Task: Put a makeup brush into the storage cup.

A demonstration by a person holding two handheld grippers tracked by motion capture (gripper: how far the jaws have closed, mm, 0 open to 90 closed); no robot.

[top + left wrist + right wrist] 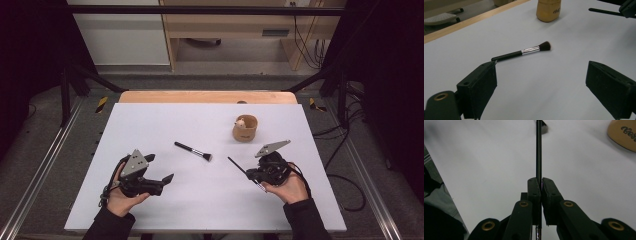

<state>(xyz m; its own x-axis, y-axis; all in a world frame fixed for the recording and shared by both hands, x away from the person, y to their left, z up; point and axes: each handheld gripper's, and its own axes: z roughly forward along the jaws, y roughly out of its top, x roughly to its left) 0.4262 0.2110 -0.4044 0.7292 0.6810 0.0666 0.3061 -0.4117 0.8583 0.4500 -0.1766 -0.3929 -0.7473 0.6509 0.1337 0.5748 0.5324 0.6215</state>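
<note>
- The left gripper (541, 87) is standing with its 2 jaws wide apart and nothing between them, resting low over the near left part of the desk (150, 125).
- Just ahead of those jaws, the makeup brush (522, 52) is lying flat on the desk; in the left gripper view its black handle end is sitting close to the left jaw's tip, and its dark bristles are pointing away toward the far right.
- Its long axis is running slantwise across the gap between the jaws, not along it, so I judge that a grasp is calling for a short advance and a small turn of the hand.
- The right gripper (541, 185) is pressing its 2 jaws tight on a thin black stick (538, 150), which is sticking out straight ahead of them, lifted off the desk.
- The wooden cup (245, 128) is standing upright beyond the right gripper, well apart from the brush.
- The left hand (122, 197) is nearer the brush than the right hand (290, 189).
</note>
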